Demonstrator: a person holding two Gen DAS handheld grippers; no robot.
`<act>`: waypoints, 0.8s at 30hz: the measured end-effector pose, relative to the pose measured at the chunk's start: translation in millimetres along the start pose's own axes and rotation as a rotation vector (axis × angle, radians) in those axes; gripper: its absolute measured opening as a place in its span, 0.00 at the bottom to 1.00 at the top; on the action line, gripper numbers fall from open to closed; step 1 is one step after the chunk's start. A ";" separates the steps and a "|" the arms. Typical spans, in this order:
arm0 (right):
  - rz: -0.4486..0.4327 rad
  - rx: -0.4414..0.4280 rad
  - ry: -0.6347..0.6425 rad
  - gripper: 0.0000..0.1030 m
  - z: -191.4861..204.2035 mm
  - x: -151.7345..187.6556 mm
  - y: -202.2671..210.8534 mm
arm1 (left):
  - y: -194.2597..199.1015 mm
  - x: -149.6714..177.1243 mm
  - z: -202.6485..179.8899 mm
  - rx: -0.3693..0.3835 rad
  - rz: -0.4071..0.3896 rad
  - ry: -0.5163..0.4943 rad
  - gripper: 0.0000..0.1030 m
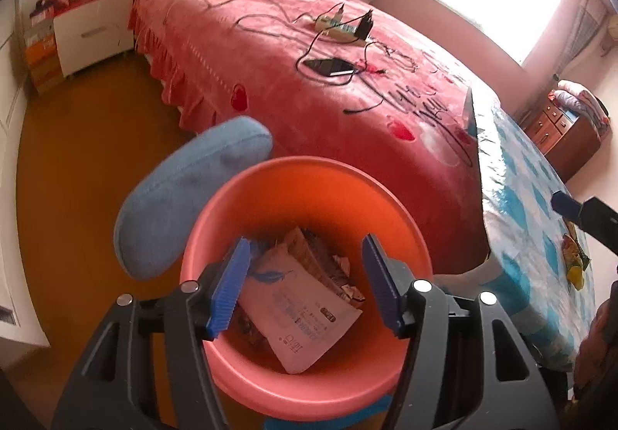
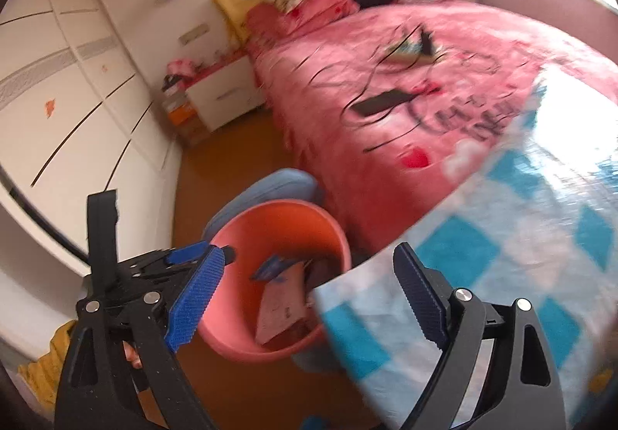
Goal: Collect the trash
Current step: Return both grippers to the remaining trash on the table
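I hold my left gripper (image 1: 305, 283) tilted down over the pink bin (image 1: 309, 391), jaws apart and empty; a white wrapper (image 1: 297, 310) lies inside. My right gripper (image 2: 305, 298), spread wide and empty, hangs at the checkered table's (image 2: 521, 256) corner.

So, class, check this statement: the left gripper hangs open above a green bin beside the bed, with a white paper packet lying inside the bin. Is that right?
Not quite: the bin is salmon pink, not green, as the left wrist view shows. The rest stands: the left gripper hangs open above it beside the bed, and a white paper packet lies inside.
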State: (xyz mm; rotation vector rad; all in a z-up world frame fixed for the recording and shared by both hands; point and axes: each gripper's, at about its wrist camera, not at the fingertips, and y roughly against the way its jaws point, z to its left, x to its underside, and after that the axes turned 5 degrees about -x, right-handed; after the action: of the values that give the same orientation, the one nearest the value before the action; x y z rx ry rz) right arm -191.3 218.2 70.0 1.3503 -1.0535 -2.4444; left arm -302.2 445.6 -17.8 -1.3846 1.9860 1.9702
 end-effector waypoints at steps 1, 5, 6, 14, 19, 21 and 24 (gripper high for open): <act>-0.013 0.016 -0.002 0.86 -3.0 0.0 4.9 | 1.6 -1.1 -3.0 0.002 -0.005 -0.006 0.61; -0.043 0.053 -0.033 0.86 -19.7 3.2 20.6 | 5.8 -1.8 -19.6 0.010 -0.017 -0.042 0.61; -0.047 0.058 -0.040 0.86 -23.1 4.6 23.5 | 6.2 -1.9 -23.6 0.013 -0.019 -0.051 0.61; -0.085 0.101 -0.058 0.86 -39.1 16.5 51.6 | 16.8 -5.3 -63.5 0.068 -0.053 -0.120 0.61; -0.122 0.138 -0.058 0.86 -47.4 19.9 72.9 | 25.2 -8.2 -88.7 0.105 -0.078 -0.153 0.61; -0.140 0.153 -0.060 0.86 -50.8 20.5 81.9 | 27.6 -7.1 -100.0 0.123 -0.082 -0.168 0.61; -0.163 0.177 -0.069 0.86 -57.4 22.8 95.5 | 27.7 -3.4 -116.2 0.142 -0.073 -0.187 0.61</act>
State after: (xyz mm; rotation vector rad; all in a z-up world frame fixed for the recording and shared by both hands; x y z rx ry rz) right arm -177.2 108.5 96.3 1.4679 -1.2482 -2.5831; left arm -252.6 347.8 29.7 -1.1772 1.9208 1.8150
